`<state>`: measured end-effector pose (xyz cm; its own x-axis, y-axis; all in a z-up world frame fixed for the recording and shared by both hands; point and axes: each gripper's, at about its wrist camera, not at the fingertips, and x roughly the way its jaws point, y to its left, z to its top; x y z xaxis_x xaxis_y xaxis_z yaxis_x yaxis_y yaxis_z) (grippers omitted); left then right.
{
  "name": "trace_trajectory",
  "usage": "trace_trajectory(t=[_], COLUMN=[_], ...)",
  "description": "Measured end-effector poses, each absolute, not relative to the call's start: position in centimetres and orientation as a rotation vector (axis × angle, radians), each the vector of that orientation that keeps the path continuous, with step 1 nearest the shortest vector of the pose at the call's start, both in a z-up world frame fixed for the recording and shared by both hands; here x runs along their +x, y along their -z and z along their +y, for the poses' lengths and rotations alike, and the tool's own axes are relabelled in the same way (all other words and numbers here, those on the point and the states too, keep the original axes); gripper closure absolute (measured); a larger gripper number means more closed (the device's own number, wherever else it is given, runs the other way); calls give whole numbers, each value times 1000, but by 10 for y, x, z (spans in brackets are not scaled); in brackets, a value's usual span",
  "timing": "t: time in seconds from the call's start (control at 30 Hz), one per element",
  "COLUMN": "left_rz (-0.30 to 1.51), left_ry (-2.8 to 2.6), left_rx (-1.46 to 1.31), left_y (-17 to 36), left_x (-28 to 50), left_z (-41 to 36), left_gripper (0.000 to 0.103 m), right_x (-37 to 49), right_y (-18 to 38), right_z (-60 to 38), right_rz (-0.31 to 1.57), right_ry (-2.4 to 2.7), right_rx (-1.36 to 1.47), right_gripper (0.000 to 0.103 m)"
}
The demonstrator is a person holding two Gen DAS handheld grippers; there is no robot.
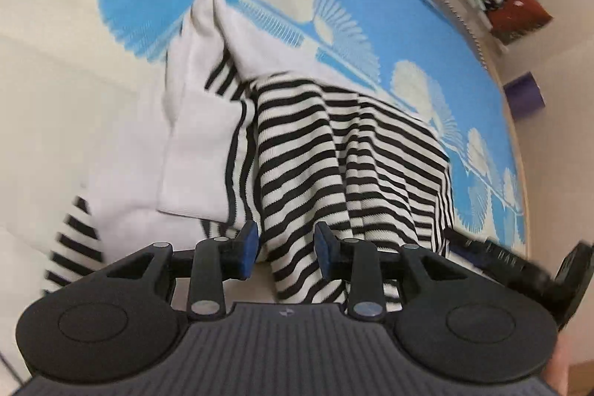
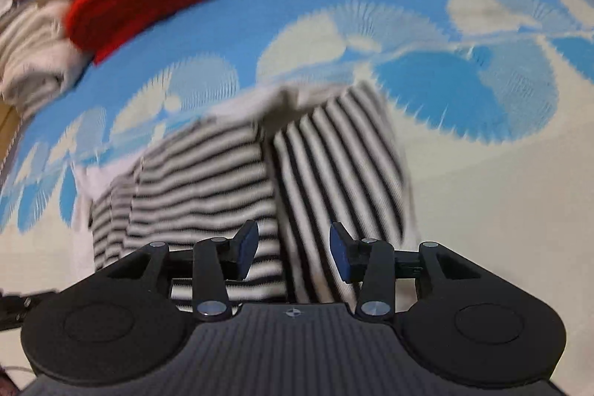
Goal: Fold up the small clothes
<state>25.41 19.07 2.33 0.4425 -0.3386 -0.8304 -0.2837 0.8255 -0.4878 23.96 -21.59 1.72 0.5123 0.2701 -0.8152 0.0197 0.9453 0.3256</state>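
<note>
The black-and-white striped knit garment [image 1: 334,151] lies rumpled on the blue-and-cream patterned mat [image 1: 156,2], both the left gripper [image 1: 286,249] and right gripper [image 2: 293,249] spread open above its near edge, likely to pinch corners for folding

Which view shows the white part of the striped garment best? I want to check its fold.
The left wrist view: the white part of the striped garment is sharp and large there. The right wrist view shows only a blurred strip at its far edge.
</note>
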Motion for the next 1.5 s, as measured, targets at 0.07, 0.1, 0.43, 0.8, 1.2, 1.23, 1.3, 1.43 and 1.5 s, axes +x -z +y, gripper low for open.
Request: trace_trajectory(t=[0.07,0.1,0.43,0.8,1.2,1.23,1.3,1.43,1.5], left_rz=[1168,1177,1129,1071,1119,1134,1149,1153,1154], left_ry=[-8,-13,2,-43,-78,-80,-84,-86,-85], left_rx=[-663,-662,-526,-494,-496,-479,-457,-440,-435], left_y=[-9,-1,-15,-39,-23,-21,-18,-14,-13], left_x=[260,259,271,254,259,258,259,263,264], left_z=[191,186,178,224,206,202,197,194,194], left_gripper=[67,67,103,102,64,64,64,64,64], right_x=[241,242,236,220,233,234,234,238,238], right_y=[-7,-2,2,-27,-14,-12,-10,-3,-1], right_z=[-210,-208,-204,-272,-242,-239,-235,-231,-230], right_rz=[1061,1077,1037,949,1019,1027,1041,1054,1060], right_ry=[-157,-157,-225,-91,-41,-44,-52,-53,-60], right_rx=[317,323,363,640,496,503,498,473,475], right_gripper=[59,59,103,103,57,57,57,57,62])
